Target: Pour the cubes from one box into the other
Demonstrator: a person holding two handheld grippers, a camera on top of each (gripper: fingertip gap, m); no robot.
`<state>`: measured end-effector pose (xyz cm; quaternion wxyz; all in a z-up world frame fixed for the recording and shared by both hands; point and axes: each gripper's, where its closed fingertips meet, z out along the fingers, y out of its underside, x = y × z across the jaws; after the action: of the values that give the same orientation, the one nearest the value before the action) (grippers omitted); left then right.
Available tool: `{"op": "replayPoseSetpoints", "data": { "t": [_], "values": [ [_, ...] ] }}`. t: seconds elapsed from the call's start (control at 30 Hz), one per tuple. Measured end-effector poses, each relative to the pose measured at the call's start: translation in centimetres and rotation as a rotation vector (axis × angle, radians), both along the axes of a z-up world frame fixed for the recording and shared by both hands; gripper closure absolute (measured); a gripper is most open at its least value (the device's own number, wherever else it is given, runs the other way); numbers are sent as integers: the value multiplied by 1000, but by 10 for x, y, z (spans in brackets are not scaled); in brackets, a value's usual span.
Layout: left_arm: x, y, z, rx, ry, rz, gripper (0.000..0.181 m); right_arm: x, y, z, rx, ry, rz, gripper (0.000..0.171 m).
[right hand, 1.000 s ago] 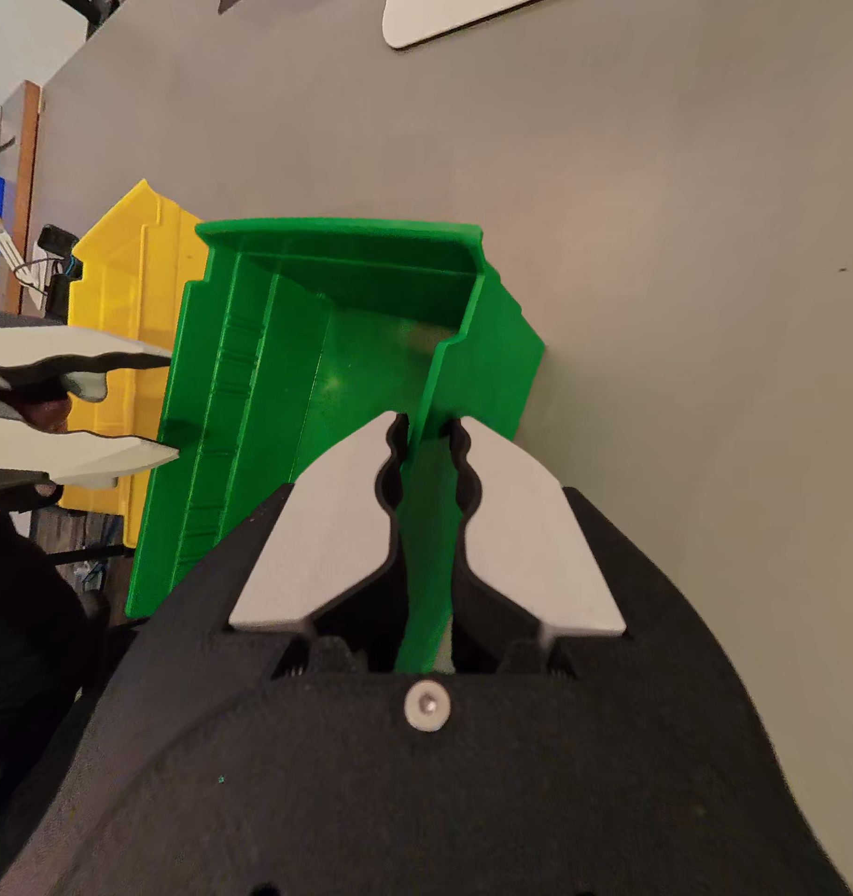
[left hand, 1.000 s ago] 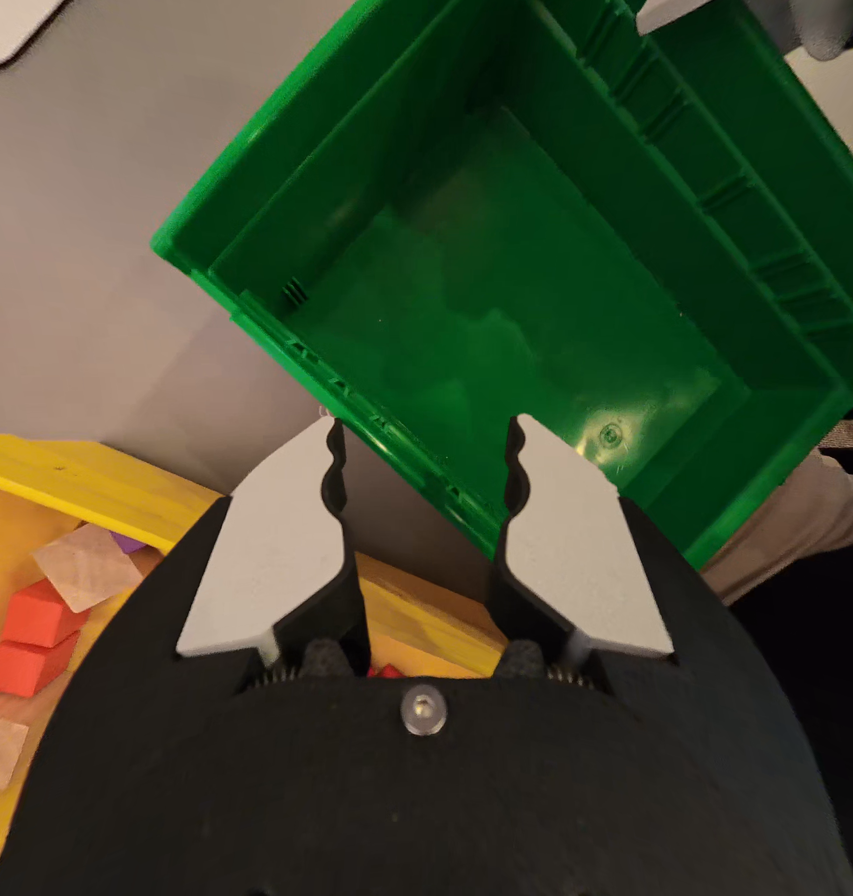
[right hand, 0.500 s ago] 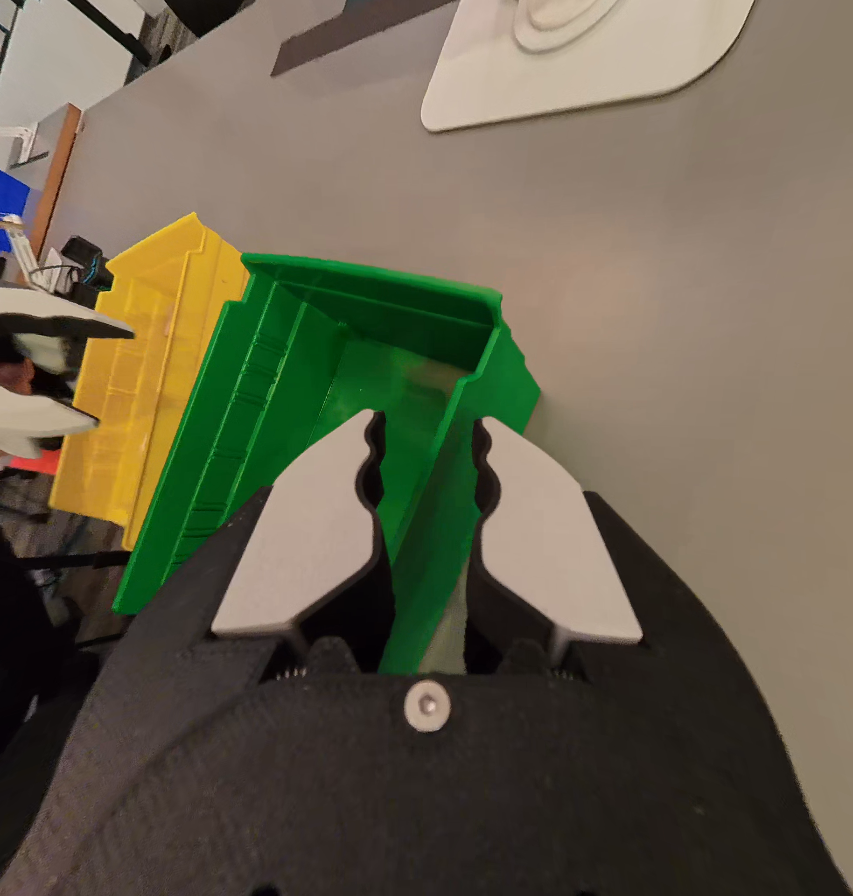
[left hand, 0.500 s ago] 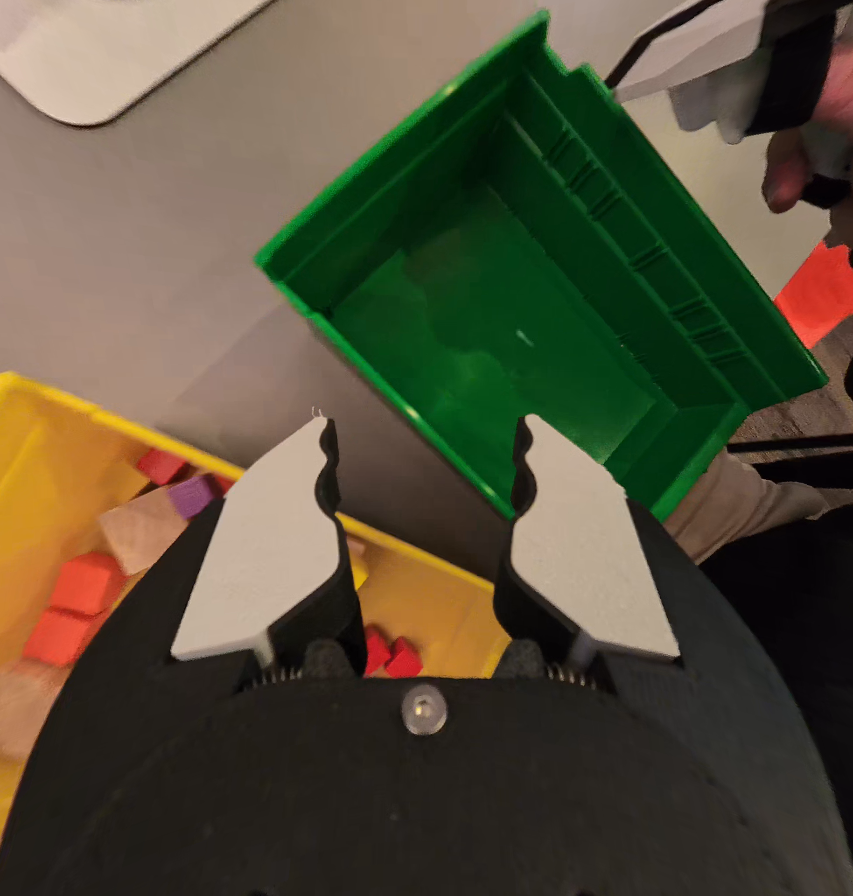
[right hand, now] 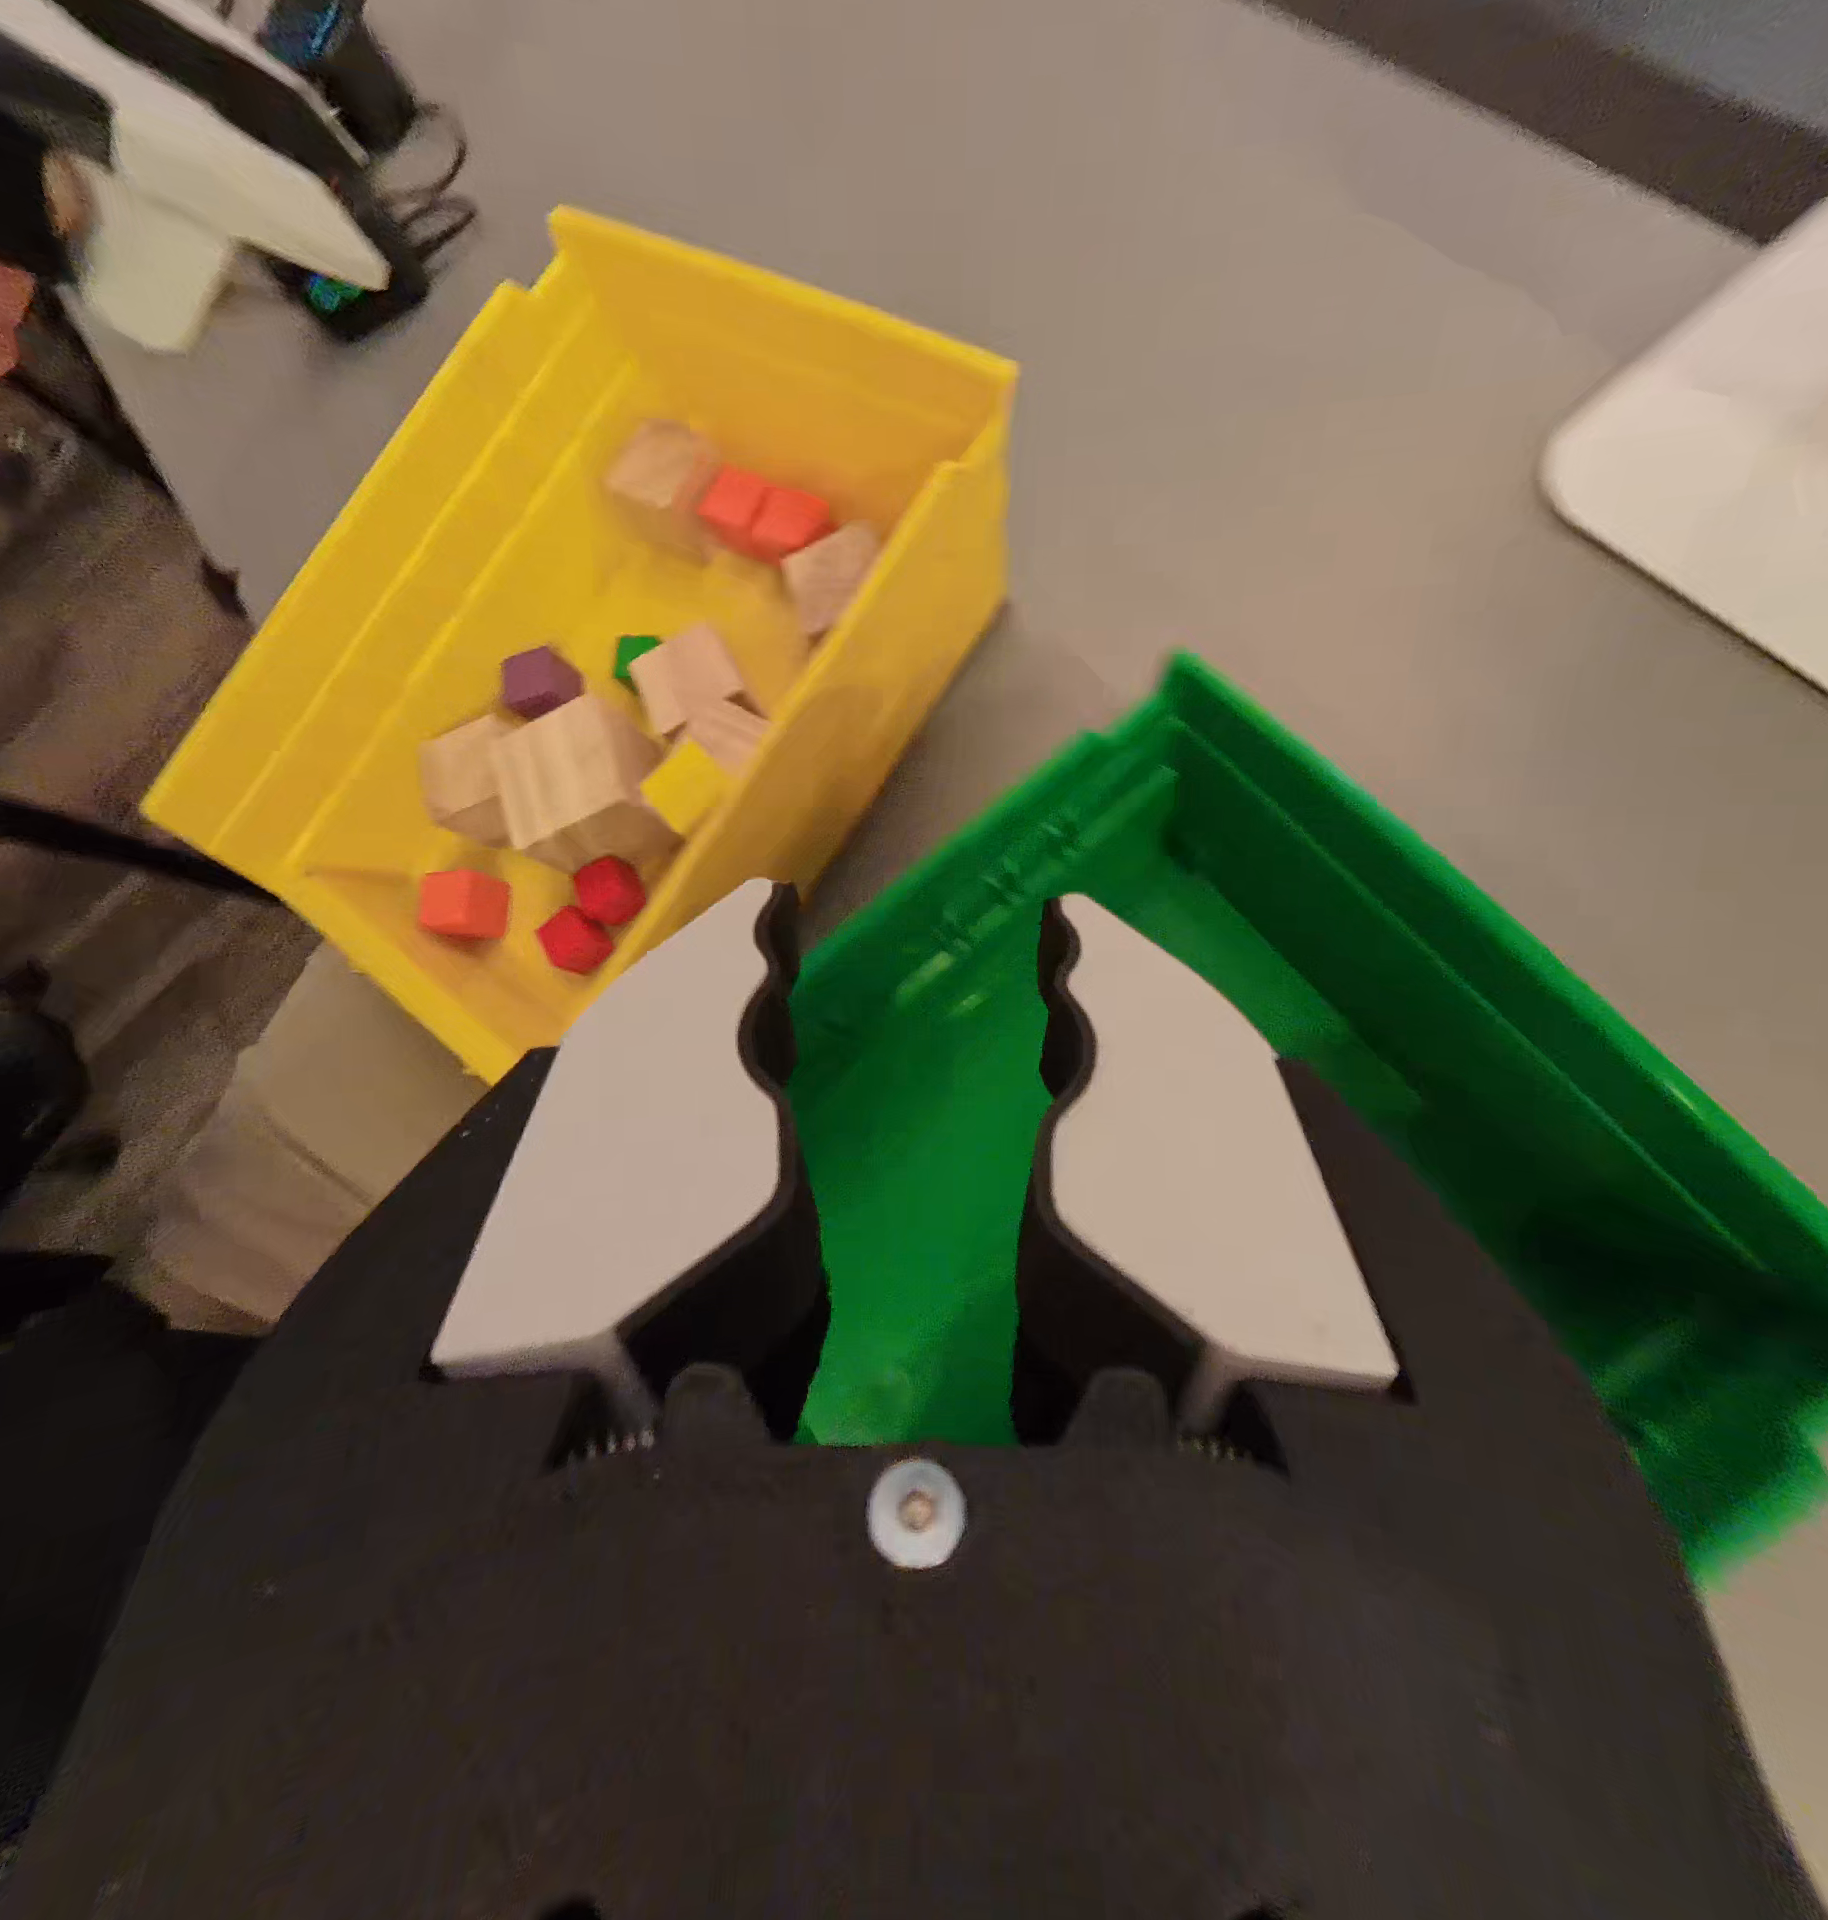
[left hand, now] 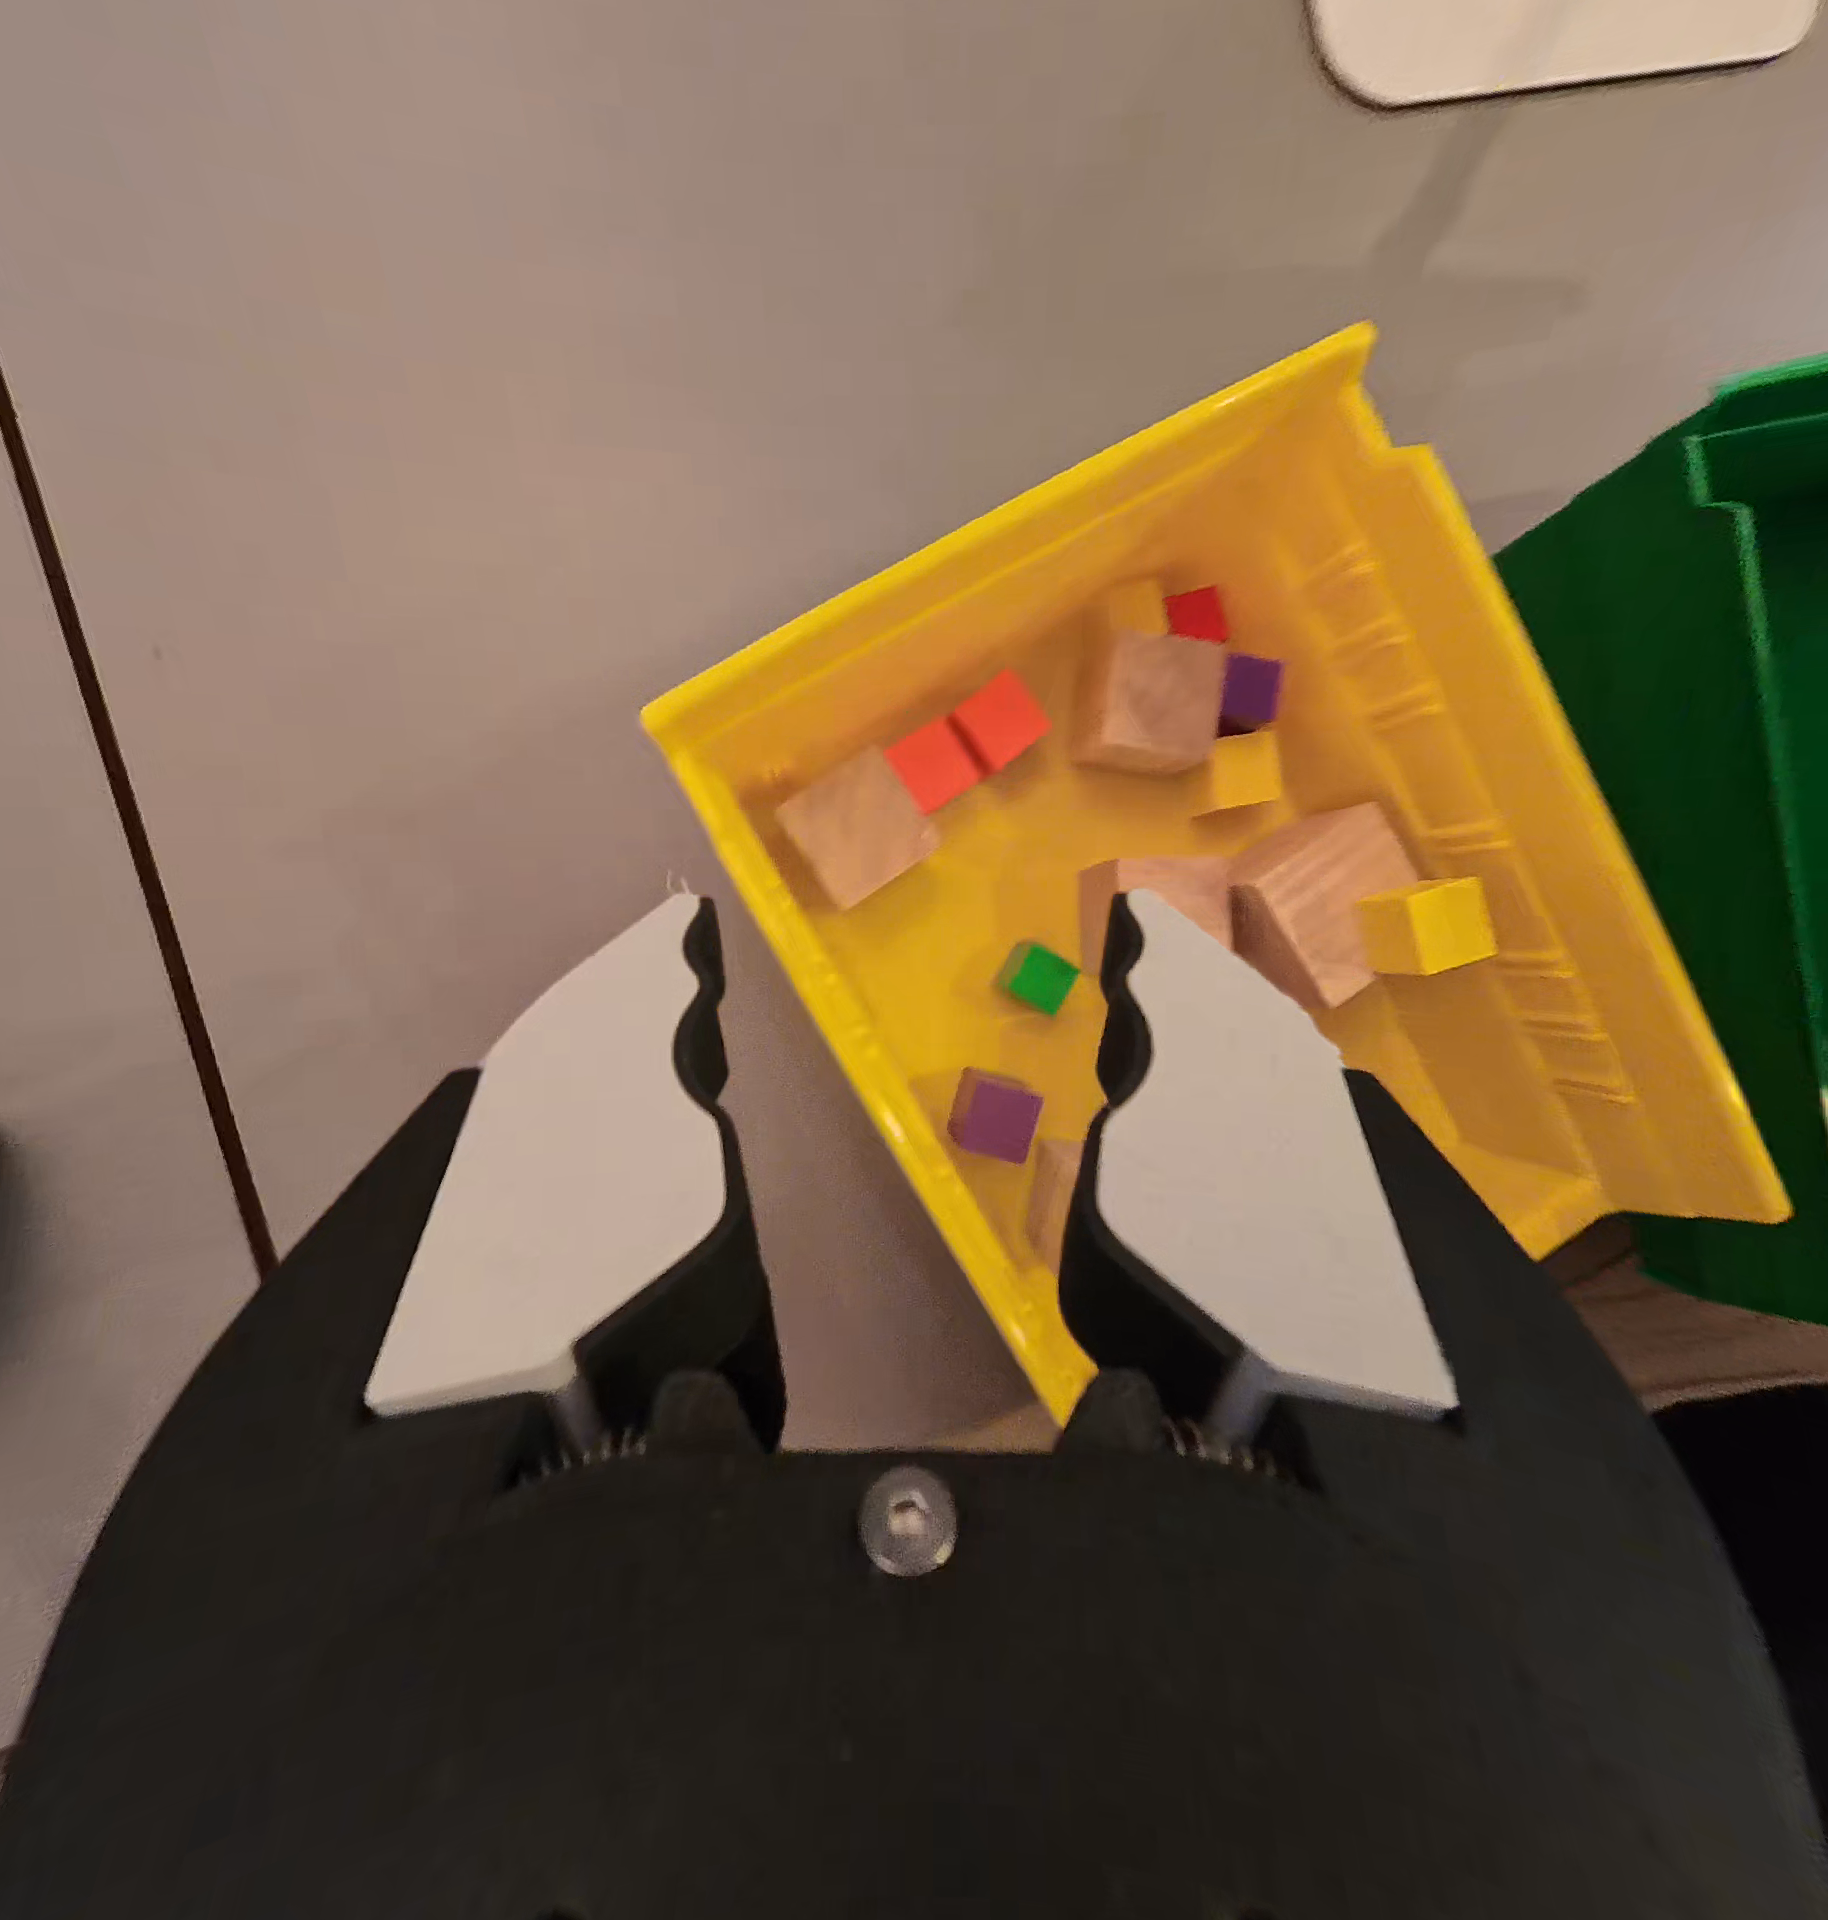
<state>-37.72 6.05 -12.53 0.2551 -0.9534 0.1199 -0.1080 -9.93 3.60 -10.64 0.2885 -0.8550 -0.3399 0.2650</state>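
The yellow box (left hand: 1009, 525) stands on the grey table and holds several wooden, red, yellow, purple and green cubes (left hand: 1149, 707). My left gripper (left hand: 910, 909) is open and empty, hovering over the box's near left wall. The green box (left hand: 1668, 831) is empty and sits just right of the yellow one. In the right wrist view the yellow box (right hand: 889, 675) with its cubes (right hand: 577, 769) lies left of the green box (right hand: 1409, 1039). My right gripper (right hand: 915, 902) is open, with the green box's near wall between its spread fingers, unclamped.
A white pad (left hand: 1564, 42) lies at the back of the table and shows at the right in the right wrist view (right hand: 1741, 499). A dark seam (left hand: 110, 727) crosses the table on the left. Black cables (right hand: 390, 208) lie beyond the yellow box. The table's near edge runs by both boxes.
My right gripper has opened off the green box's wall, and the box has gone from tipped up to resting beside the yellow one. My left gripper has swung left over the yellow box.
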Motion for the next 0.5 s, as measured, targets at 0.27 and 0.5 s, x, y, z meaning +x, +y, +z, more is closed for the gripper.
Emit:
{"op": "replayPoseSetpoints", "data": {
  "t": [0.27,0.5],
  "values": [
    [-33,-3,-65,-180,161,48,112,-89,42,-39,-127,-258,118,132],
    [-15,8,-100,-223,52,28,149,-107,63,-95,-300,-428,125,142]
  ]
}}
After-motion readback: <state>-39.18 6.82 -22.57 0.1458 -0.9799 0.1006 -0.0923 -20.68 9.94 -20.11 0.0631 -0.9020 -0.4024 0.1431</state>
